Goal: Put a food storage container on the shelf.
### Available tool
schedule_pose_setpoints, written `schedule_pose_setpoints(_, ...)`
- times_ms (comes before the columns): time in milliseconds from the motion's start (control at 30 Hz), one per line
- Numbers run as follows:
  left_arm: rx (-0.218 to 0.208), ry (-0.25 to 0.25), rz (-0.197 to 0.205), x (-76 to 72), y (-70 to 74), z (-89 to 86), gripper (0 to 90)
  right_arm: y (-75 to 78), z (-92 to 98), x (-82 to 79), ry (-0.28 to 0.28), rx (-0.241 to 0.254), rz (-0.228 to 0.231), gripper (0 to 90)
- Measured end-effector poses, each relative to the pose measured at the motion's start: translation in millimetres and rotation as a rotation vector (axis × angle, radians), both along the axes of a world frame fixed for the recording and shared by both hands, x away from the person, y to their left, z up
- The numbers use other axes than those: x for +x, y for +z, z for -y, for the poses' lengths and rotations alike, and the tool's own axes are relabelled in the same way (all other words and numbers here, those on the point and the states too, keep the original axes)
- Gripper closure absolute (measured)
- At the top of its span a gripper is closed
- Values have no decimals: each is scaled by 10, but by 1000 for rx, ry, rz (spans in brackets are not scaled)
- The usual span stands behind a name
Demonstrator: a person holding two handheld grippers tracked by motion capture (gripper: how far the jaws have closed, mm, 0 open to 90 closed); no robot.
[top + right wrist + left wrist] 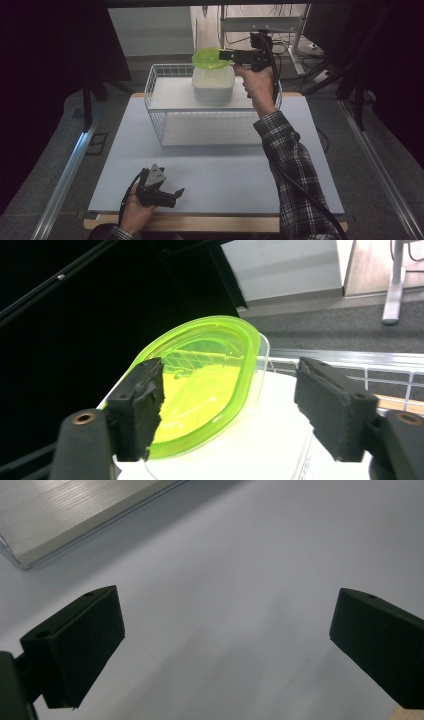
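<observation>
Lid (200, 385) lies between right gripper's (227, 410) parted fingers (142, 405).

Lime-green lid (210, 385), white container (213, 85)

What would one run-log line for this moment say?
right gripper: open at green lid | green lid: tilted on white container | white container: on wire basket | left gripper: open over table

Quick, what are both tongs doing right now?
Left tongs: open, empty, over the table.
Right tongs: open, at the green lid, not gripping it.
</observation>
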State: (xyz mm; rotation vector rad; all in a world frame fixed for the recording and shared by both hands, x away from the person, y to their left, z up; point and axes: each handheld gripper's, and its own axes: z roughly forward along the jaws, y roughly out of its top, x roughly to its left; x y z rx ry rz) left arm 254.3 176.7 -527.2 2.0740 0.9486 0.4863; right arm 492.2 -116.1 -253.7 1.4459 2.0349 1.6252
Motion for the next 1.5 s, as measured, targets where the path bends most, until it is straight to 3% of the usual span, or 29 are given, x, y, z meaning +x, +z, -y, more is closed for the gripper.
schedule_pose_setpoints(133,0,0,0,-2,1,1,9,-9,44,-54,30,-2,18,209)
schedule_pose_setpoints(267,0,1,-1,-1,0,1,9,-33,85,-120,55,-36,37,167)
schedule_pose_setpoints(600,-45,-6,-1,1,11,-18,9,-131,243,-372,101,-86,95,105)
schedule_pose_setpoints(1000,-44,-14,1,2,6,-13,9,-400,348,-679,168,-180,154,60)
schedule_pose_setpoints(1500,-41,-22,3,2,-2,-9,8,-768,376,-931,218,-253,178,38)
